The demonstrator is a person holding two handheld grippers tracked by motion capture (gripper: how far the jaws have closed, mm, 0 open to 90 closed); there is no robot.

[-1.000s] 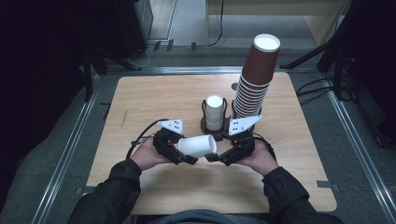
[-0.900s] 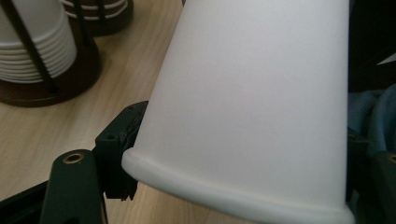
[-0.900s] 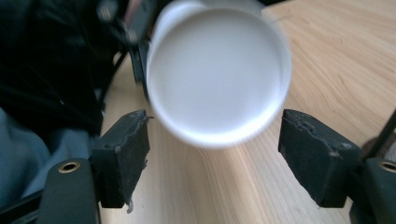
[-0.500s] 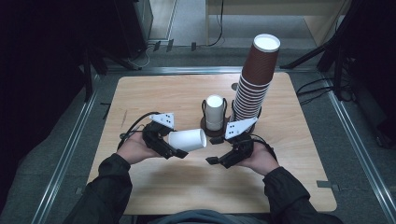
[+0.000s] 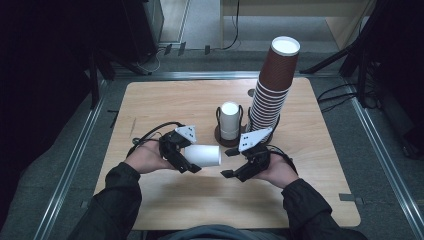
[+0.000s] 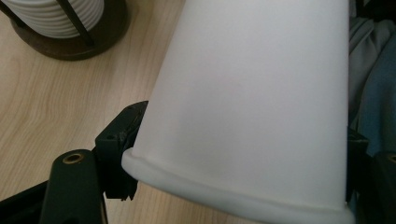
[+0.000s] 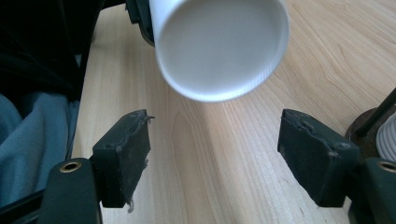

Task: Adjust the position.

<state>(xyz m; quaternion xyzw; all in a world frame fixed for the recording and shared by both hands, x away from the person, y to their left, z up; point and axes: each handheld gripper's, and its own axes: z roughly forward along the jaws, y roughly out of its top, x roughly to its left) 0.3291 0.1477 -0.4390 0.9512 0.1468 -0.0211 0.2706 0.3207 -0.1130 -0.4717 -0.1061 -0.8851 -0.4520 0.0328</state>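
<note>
A white paper cup (image 5: 202, 155) lies on its side just above the table, its closed bottom pointing right. My left gripper (image 5: 192, 158) is shut on it near the rim; in the left gripper view the cup (image 6: 252, 102) spans the space between both jaws (image 6: 238, 161). My right gripper (image 5: 226, 163) stands open a short way to the right of the cup, touching nothing. In the right gripper view its jaws (image 7: 215, 163) are wide apart, with the cup's bottom (image 7: 219, 46) facing them from beyond.
A dark wire holder with a stack of white cups (image 5: 230, 122) stands at the table's middle, just behind the grippers. A tall stack of brown cups (image 5: 272, 90) rises to its right. Bare wood of the table (image 5: 200, 210) lies in front of the hands.
The left gripper has drawn the white cup a little to the left, so a gap has opened between the cup's bottom and the right gripper. The right hand has stayed where it was.
</note>
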